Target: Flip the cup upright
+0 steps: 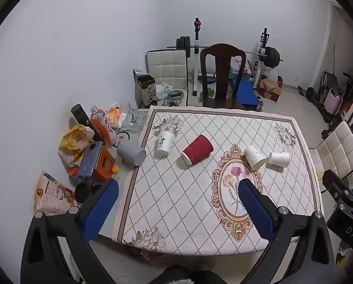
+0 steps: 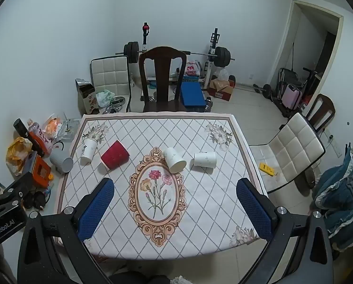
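Both grippers — left (image 1: 178, 189), right (image 2: 175, 187) — hung wide apart, empty, near the table's front edge. Red ribbed paper cup (image 1: 197, 149) lay sideways left of the oval flower medallion (image 2: 156, 193). Best approach, imo: pinch mid-wall gently — paper crushes.

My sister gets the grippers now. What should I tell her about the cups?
Left gripper: open, empty, above the table.
Right gripper: open, empty too.
Cups on the tablecloth, all lying down: white cup with writing, red cup, two white cups in the middle and right. A grey cup lies just off the cloth's left edge.
Done: nothing.
Left: stand them upright.
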{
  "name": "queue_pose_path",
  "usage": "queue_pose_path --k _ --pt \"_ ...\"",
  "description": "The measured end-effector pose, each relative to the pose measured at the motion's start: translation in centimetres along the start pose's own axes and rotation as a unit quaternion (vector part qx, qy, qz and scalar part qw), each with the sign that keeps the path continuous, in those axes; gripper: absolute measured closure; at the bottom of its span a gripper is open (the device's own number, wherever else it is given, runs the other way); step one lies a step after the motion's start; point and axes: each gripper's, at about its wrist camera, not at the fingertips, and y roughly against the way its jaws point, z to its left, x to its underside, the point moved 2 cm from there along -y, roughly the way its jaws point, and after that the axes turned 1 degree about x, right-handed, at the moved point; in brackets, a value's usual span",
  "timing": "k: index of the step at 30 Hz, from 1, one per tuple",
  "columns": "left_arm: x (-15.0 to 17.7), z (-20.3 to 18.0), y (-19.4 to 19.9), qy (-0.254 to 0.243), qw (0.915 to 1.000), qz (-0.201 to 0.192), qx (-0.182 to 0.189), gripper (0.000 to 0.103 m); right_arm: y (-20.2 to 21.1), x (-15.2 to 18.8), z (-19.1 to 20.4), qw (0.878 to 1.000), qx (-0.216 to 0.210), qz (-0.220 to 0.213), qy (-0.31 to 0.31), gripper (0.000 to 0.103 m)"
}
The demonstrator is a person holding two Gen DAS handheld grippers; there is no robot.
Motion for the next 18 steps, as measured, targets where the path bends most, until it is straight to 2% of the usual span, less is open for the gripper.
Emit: queue_pose_path --k 18 --pt "0.16 0.18 -0.13 0.002 1.0000 0.005 0.008 0.000 0.15 0.33 0.31 1.000 0.000 -0.003 0.003 0.000"
